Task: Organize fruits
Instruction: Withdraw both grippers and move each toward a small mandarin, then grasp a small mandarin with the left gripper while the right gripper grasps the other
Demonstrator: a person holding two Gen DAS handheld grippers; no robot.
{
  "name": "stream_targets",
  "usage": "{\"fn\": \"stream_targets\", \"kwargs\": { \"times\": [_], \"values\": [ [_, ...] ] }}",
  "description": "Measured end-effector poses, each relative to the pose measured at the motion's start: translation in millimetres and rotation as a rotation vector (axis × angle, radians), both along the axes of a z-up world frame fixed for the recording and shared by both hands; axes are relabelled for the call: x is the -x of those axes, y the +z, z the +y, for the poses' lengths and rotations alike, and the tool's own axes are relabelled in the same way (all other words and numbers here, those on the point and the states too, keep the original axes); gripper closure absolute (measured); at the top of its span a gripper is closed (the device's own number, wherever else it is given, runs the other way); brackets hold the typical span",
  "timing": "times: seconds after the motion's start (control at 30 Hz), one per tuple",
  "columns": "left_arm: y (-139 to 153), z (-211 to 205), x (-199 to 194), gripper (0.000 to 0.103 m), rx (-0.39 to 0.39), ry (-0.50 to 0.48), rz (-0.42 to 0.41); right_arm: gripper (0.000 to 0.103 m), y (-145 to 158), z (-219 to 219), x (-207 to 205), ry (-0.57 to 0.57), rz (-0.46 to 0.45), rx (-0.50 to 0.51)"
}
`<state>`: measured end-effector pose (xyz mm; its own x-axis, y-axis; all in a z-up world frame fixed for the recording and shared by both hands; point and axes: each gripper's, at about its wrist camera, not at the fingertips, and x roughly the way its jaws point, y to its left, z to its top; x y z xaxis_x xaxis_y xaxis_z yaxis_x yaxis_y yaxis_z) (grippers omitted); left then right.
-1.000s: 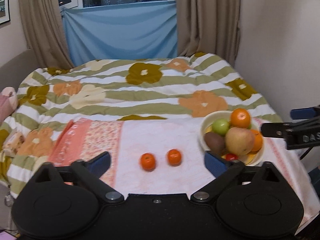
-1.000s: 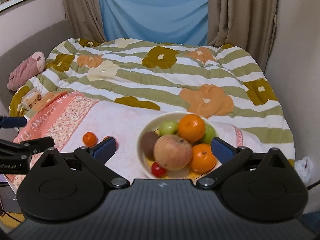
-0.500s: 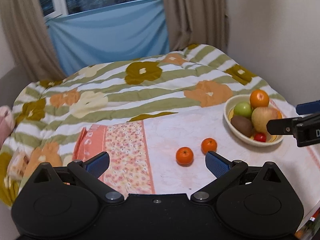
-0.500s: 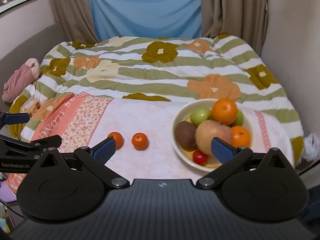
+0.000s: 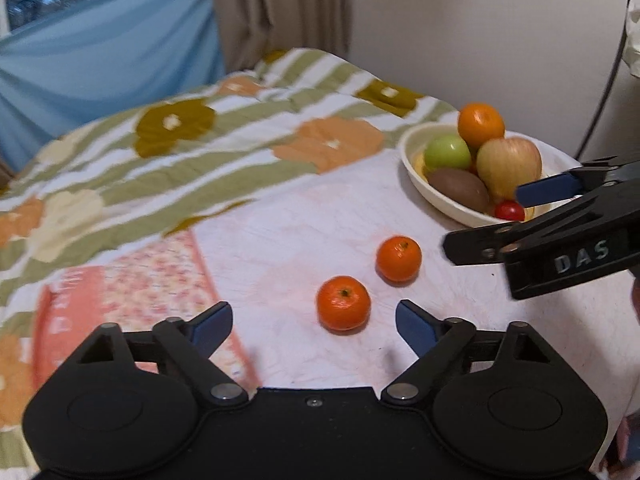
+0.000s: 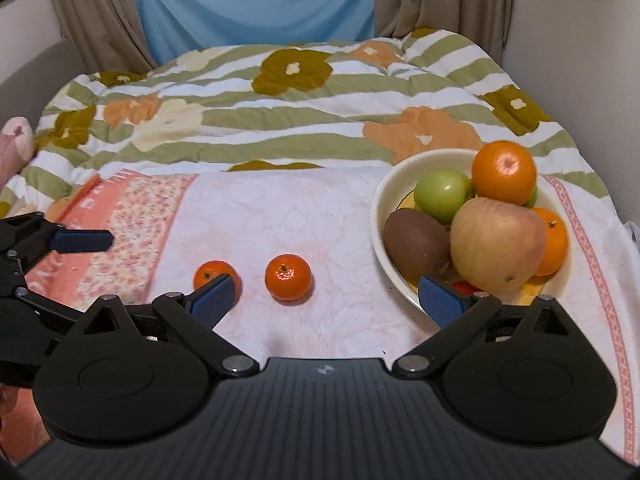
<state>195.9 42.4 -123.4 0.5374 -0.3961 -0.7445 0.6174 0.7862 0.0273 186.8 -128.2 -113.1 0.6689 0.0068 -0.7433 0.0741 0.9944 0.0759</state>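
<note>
Mandarins are lying loose on the pale pink towel (image 6: 320, 208) that we are seeing spread over the striped floral quilt (image 6: 304, 120): the left mandarin (image 5: 343, 303) and the right mandarin (image 5: 399, 259) are sitting just beside each other, apart, well short of the cream bowl (image 6: 380, 200).

We are holding the left gripper (image 5: 314, 322) low over the towel, its blue-padded jaws spread and grasping nothing; they have just been closing in a little, and the left mandarin is lying a bit ahead of the pads, nearer the right-hand one, not touched by either.

We are holding the right gripper (image 6: 326, 298) with its jaws spread wide and released too. In its own view the right mandarin is showing ahead in the gap between the fingers, apart from both pads, while the left pad is covering part of the left mandarin and the right pad is overlapping the near rim of the bowl; whether that pad is touching the rim we cannot tell.

The bowl is holding a large yellowish-red apple (image 6: 498, 242), a green apple (image 6: 442, 196), a brown kiwi (image 6: 416, 242), an orange (image 6: 503, 172) perched on top, another orange (image 6: 554, 240) at the far right side, and a small red tomato (image 5: 509, 211) at the front.
</note>
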Motion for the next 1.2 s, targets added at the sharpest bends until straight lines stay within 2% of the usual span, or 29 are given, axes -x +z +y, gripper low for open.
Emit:
{"fn": "stream_targets", "kwargs": {
  "times": [0.07, 0.1, 0.2, 0.33, 0.37, 0.43, 0.47, 0.53, 0.63, 0.8, 1.07, 1.1, 1.13, 1.2],
  "values": [
    [-10, -4, -6, 0.018, 0.003, -0.025, 0.018, 0.000, -11, 3, -7, -0.003, 0.012, -0.003],
    [-15, -6, -9, 0.023, 0.001, -0.038, 0.023, 0.000, -15, 5, -10, -0.003, 0.020, 0.001],
    [-26, -13, -16, 0.032, -0.003, -0.074, 0.041, 0.006, -26, 7, -19, -0.003, 0.037, 0.004],
    [-35, -21, -24, 0.042, -0.006, -0.117, 0.053, 0.006, -35, 8, -25, -0.016, 0.046, -0.006],
    [-37, -22, -25, 0.052, -0.005, -0.128, 0.061, 0.006, -37, 9, -27, -0.018, 0.048, -0.008],
    [-38, -24, -24, 0.059, -0.004, -0.146, 0.046, 0.011, -39, 10, -31, -0.016, 0.052, -0.009],
    [-39, -24, -24, 0.059, -0.008, -0.152, 0.042, 0.012, -41, 11, -32, -0.014, 0.054, -0.011],
    [-39, -24, -24, 0.060, -0.010, -0.161, 0.038, 0.021, -43, 12, -35, -0.009, 0.059, -0.017],
    [-39, -21, -23, 0.060, -0.008, -0.163, 0.039, 0.025, -45, 14, -40, -0.003, 0.067, -0.024],
    [-38, -16, -20, 0.060, -0.031, -0.154, 0.029, 0.030, -47, 19, -44, 0.019, 0.066, -0.020],
    [-37, 1, -13, 0.060, -0.038, -0.080, 0.033, 0.037, -47, 27, -50, 0.044, 0.050, -0.006],
    [-37, 2, -12, 0.060, -0.039, -0.070, 0.034, 0.041, -47, 28, -50, 0.048, 0.051, -0.006],
    [-36, 3, -11, 0.060, -0.040, -0.059, 0.036, 0.051, -48, 28, -51, 0.056, 0.056, -0.006],
    [-36, 6, -9, 0.060, -0.047, -0.039, 0.035, 0.051, -49, 28, -52, 0.064, 0.054, 0.001]
  ]
}}
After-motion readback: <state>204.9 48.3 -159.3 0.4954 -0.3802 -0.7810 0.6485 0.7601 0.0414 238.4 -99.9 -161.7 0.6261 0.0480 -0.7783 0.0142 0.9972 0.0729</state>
